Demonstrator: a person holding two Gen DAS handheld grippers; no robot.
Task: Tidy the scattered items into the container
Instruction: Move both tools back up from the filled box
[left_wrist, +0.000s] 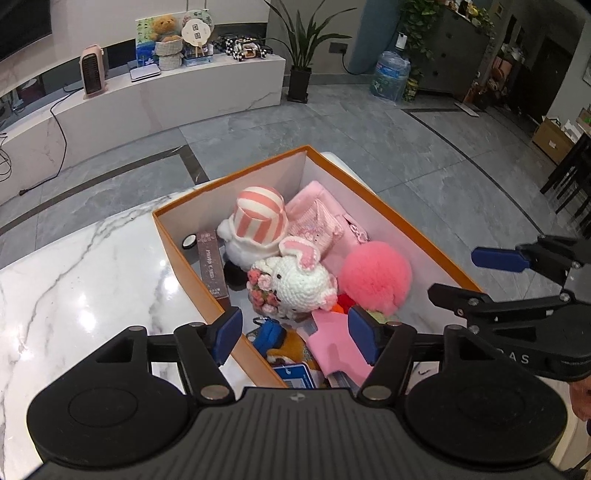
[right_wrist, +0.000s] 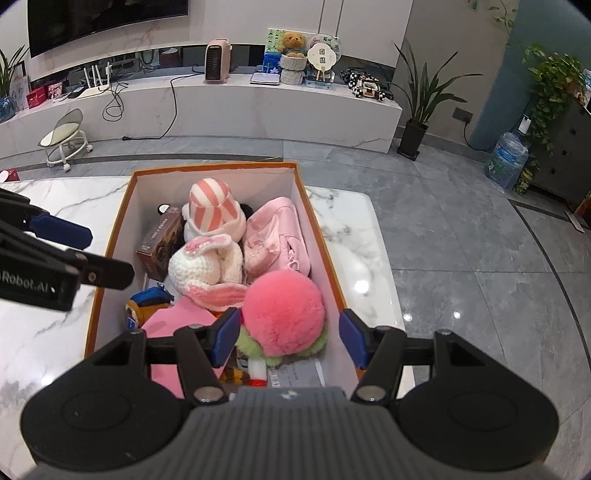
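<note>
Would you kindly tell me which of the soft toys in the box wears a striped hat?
The white plush at the far end of the box: its hat has pink and white stripes. The crochet bunny has pink ears instead, and the pompom is plain pink.

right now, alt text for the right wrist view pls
An orange box on a marble table holds soft toys: a pink pompom, a crocheted bunny and a striped plush hat. The open right gripper hovers above, empty.
</note>
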